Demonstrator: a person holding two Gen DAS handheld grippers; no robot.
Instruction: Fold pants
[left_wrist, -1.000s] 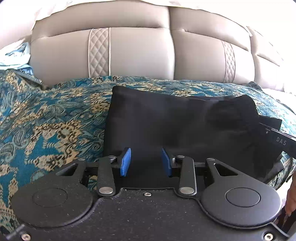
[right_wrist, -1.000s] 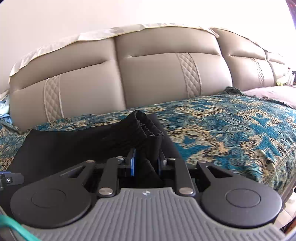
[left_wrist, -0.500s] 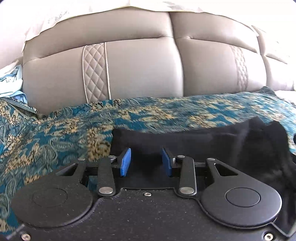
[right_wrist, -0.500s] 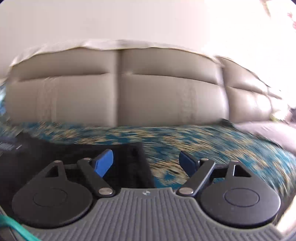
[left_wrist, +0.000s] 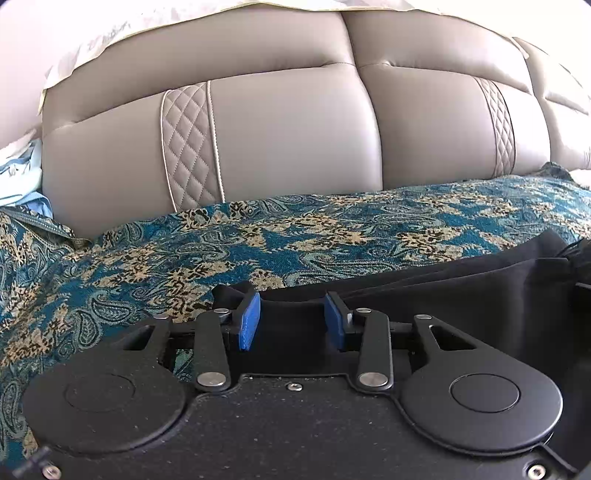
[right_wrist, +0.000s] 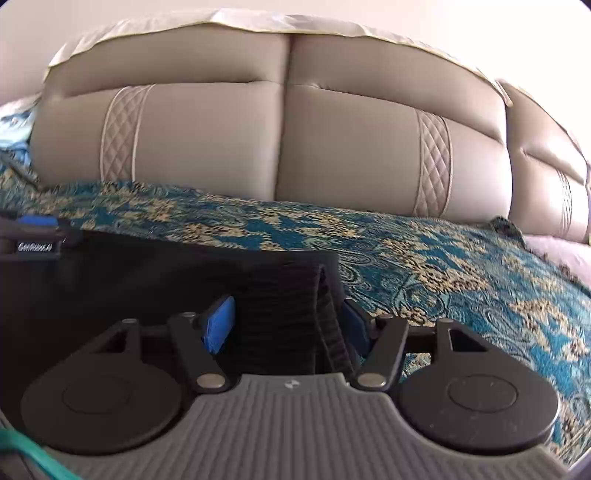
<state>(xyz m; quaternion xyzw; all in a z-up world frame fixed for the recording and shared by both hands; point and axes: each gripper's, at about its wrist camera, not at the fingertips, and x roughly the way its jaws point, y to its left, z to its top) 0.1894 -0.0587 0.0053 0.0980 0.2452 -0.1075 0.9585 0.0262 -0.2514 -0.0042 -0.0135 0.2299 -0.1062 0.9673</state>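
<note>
Lying folded on the patterned cover (left_wrist: 229, 251) near the sofa's front edge, the black pants (right_wrist: 155, 280) reach both grippers. Their ribbed waistband (right_wrist: 280, 325) sits between the closing jaws of the right gripper (right_wrist: 286, 326), pads apart from it. The left gripper (left_wrist: 291, 321) is partly open over the pants' left corner, gripping nothing.

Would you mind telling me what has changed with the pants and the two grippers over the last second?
The right gripper let go of the bunched waistband it was clamping; its jaws are now closing again around the ribbed band of the black pants, pads not pressing. The pants have dropped lower in the left wrist view, with more of the patterned cover showing. The left gripper stayed partly open over the fabric, and the sofa backrest is unchanged.
</note>
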